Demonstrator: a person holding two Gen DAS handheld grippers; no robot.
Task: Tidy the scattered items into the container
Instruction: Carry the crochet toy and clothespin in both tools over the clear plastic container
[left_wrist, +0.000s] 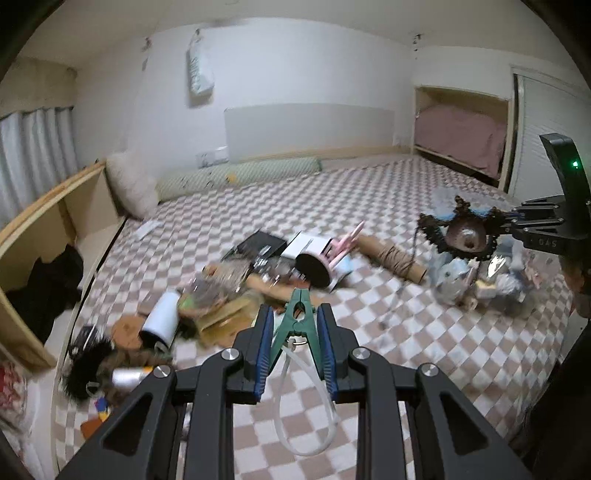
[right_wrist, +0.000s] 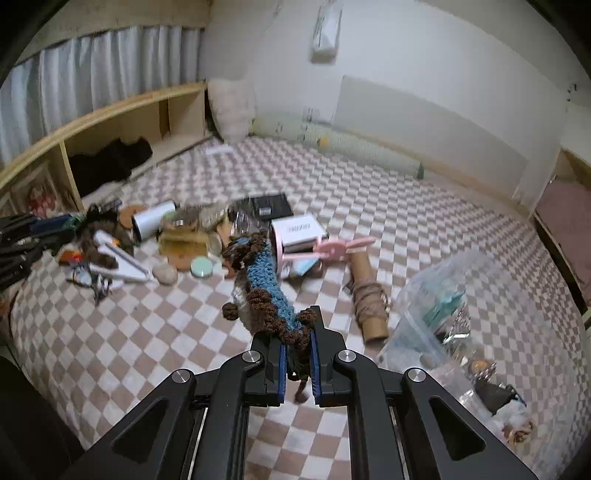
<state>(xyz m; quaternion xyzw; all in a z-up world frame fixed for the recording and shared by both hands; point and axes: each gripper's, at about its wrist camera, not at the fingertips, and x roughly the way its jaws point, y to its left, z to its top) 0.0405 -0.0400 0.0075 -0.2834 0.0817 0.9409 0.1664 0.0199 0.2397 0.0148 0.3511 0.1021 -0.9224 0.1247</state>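
While the left claw (left_wrist: 295, 332) pinches a green clothespin (left_wrist: 298, 316) with a white loop, the right claw (right_wrist: 298, 343) is clamped on a blue-and-brown crocheted piece (right_wrist: 264, 284), both above the checkered bed (right_wrist: 147, 332). Right of it sits the clear plastic bag (right_wrist: 454, 314); farther off lie the scattered items (right_wrist: 192, 236).

Left wrist view sits low over the checkered bed (left_wrist: 369, 206), looking along its own tool (left_wrist: 295, 332) toward the far wall, close above the clutter pile. Right wrist view rides higher, angled left toward the wooden shelf (right_wrist: 110, 122). Both share the cardboard tube (left_wrist: 391, 258) (right_wrist: 367, 295) and white cylinder (left_wrist: 162, 317) (right_wrist: 151, 221).
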